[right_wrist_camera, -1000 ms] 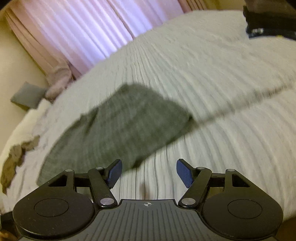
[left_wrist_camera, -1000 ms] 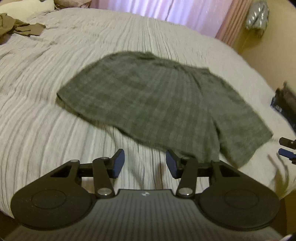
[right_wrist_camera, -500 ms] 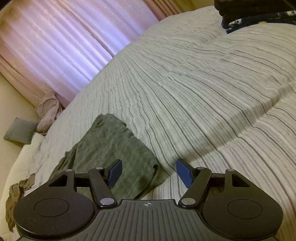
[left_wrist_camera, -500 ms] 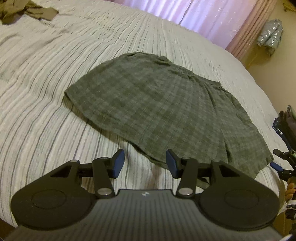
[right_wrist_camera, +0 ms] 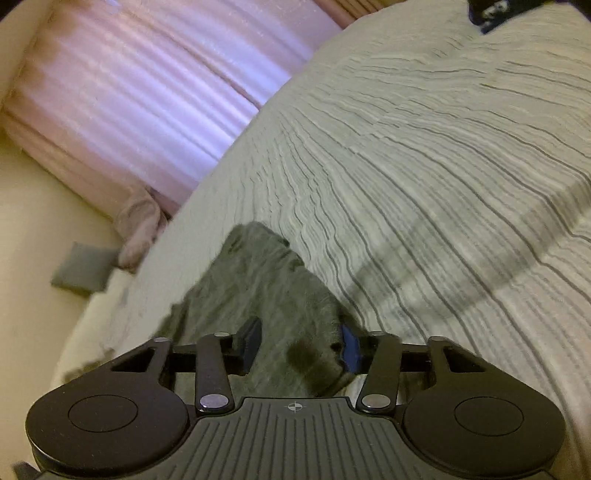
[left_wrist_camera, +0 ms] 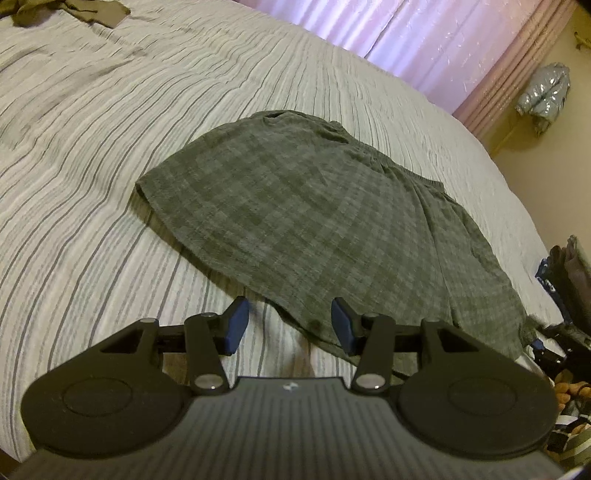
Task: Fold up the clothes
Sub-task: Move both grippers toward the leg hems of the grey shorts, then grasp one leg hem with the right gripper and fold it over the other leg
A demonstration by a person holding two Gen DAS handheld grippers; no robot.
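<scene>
1. No brand, label or readable writing shows anywhere; the only marks are a small emblem on the left tool's body and a crosshair on the right tool's body.
2. The striped bedspread (left_wrist_camera: 92, 155) covers the bed, with an olive garment (left_wrist_camera: 66, 11) crumpled at its far left corner.
3. The green plaid shorts (left_wrist_camera: 314, 221) lie spread flat on the bedspread, waistband on the far side and leg hems on the near side.
4. The left gripper (left_wrist_camera: 290, 325) hovers at the near hem with its jaws about half apart; the hem edge lies between the blue pads, which do not press on it.
5. The right gripper (right_wrist_camera: 301, 345) is closing on a corner of the shorts (right_wrist_camera: 266, 295); cloth bunches between the jaws, but the pads are not yet pressed on it.
6. Pink curtains (left_wrist_camera: 424, 44) hang behind the bed.
</scene>
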